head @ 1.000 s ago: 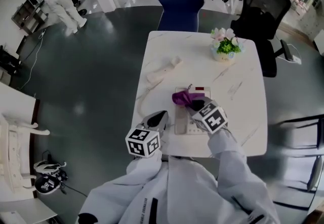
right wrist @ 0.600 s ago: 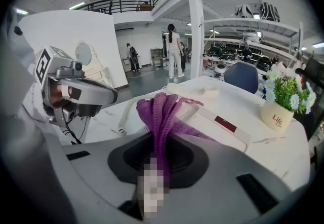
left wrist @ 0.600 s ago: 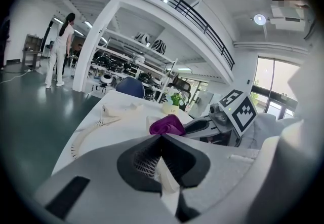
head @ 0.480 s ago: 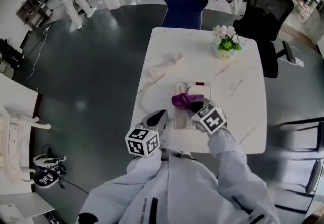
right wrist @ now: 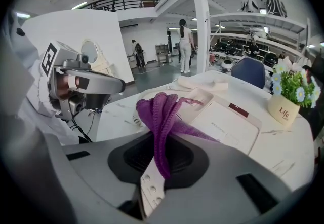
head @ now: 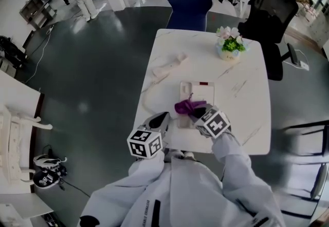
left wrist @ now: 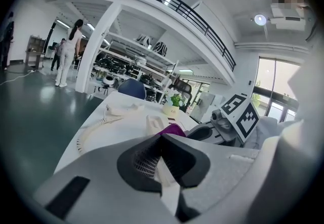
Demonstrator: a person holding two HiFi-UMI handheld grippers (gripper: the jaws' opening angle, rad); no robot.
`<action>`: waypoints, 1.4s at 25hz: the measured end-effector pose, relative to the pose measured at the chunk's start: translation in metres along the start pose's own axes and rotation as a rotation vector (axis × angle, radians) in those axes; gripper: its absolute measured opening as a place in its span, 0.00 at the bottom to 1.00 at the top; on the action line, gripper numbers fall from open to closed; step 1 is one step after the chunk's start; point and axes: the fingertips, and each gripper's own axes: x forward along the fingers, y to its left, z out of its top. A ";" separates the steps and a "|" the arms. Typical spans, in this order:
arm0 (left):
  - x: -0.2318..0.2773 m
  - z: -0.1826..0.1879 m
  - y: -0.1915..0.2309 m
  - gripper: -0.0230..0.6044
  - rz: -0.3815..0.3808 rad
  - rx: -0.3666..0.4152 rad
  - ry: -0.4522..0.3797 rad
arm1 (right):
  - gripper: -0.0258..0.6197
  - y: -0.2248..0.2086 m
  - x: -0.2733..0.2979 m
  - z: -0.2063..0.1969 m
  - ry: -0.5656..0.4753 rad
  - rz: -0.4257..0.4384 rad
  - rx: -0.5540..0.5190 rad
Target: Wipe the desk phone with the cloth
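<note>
Head view: my R tool [head: 194, 111] is clamped on the purple cloth [head: 183, 106]. The cloth lies on the near-left part of the desk phone [head: 201, 92], approx. mid tabletop [head: 247, 118]. L tool [head: 160, 119] hangs over the near tabletop edge, left of the phone and not touching it. The handset [head: 168, 67] lies off the cradle, farther back-left. Its coiled cord [head: 146, 98] loops along the left side. A flower pot [head: 230, 50] stands at the far right.

L gripper view: jaws together, nothing btwn them. Cloth and R tool show just ahead to the right.

R gripper view: jaws pinch the cloth, which bunches up in folds over the phone's near corner. The pot reads "Life". The phone has a small red label [right wrist: 238, 110] and a line of print on its face, both too small for me to read.
</note>
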 end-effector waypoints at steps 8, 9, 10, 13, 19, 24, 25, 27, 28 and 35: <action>-0.005 -0.005 -0.002 0.03 0.000 0.005 0.007 | 0.10 0.008 -0.002 -0.006 0.031 -0.001 -0.022; -0.005 -0.005 -0.003 0.03 0.000 0.005 0.007 | 0.10 0.010 -0.002 -0.008 0.039 0.007 -0.020; -0.005 -0.005 -0.004 0.03 0.001 0.005 0.006 | 0.10 0.011 -0.002 -0.009 0.042 0.010 -0.022; -0.006 -0.008 -0.006 0.03 0.002 0.004 0.006 | 0.10 0.015 0.000 -0.012 0.036 0.025 -0.029; -0.012 -0.012 -0.009 0.03 0.008 0.005 0.008 | 0.10 0.025 0.002 -0.016 0.041 0.052 -0.028; -0.016 -0.014 -0.010 0.03 0.021 0.001 0.006 | 0.10 0.030 -0.002 -0.017 0.057 0.056 -0.038; -0.017 -0.015 -0.011 0.03 0.022 0.000 0.005 | 0.10 0.031 -0.002 -0.018 0.059 0.062 -0.040; -0.018 -0.016 -0.013 0.03 0.020 0.001 0.004 | 0.10 0.034 -0.002 -0.022 0.068 0.071 -0.038; -0.018 -0.017 -0.014 0.03 0.020 0.002 0.003 | 0.10 0.035 -0.001 -0.024 0.072 0.074 -0.037; -0.021 -0.018 -0.020 0.03 0.024 0.008 -0.001 | 0.10 0.047 -0.003 -0.033 0.093 0.107 -0.044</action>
